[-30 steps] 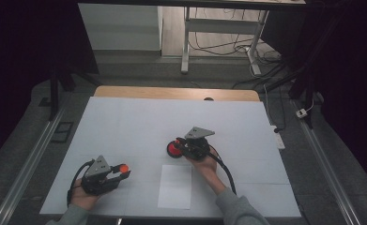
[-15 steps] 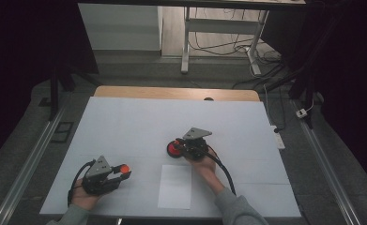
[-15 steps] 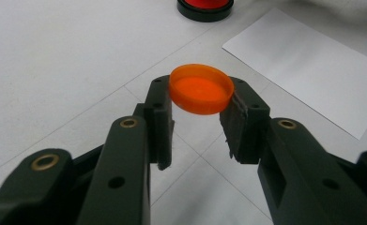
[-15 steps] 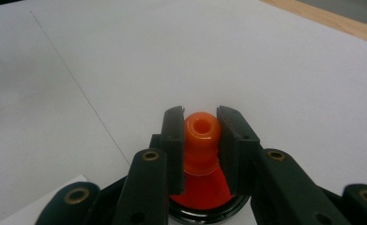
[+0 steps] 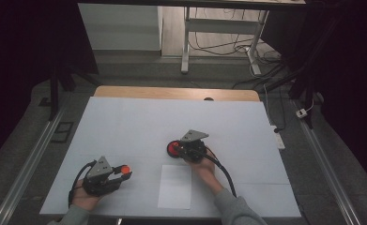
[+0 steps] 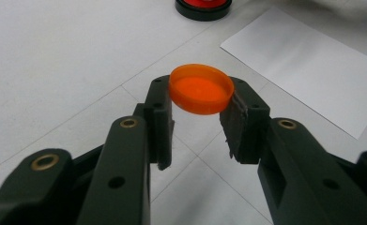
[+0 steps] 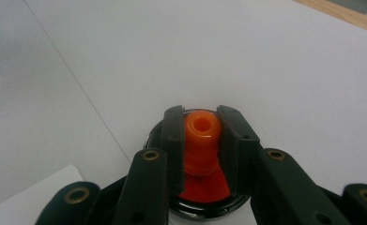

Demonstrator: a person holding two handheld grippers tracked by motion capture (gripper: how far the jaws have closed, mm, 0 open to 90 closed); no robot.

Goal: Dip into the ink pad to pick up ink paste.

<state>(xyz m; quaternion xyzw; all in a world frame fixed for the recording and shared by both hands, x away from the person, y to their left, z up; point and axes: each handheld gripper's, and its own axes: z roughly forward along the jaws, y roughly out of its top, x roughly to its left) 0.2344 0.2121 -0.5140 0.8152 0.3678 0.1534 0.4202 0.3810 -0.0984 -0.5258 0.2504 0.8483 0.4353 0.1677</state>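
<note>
Left tool (image 6: 197, 117) stays clamped on the orange cap (image 6: 201, 88); right tool (image 7: 201, 140) still grips the orange spout (image 7: 201, 133), unmoved.

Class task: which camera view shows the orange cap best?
The left gripper view: the orange cap sits large and sharp between the left gripper's jaws. The high view shows it as a small orange spot.

The high view is dim, dark at its edges; the pale surface (image 5: 139, 126) is evenly lit. Both gripper views are brighter, softly blurred up close.
</note>
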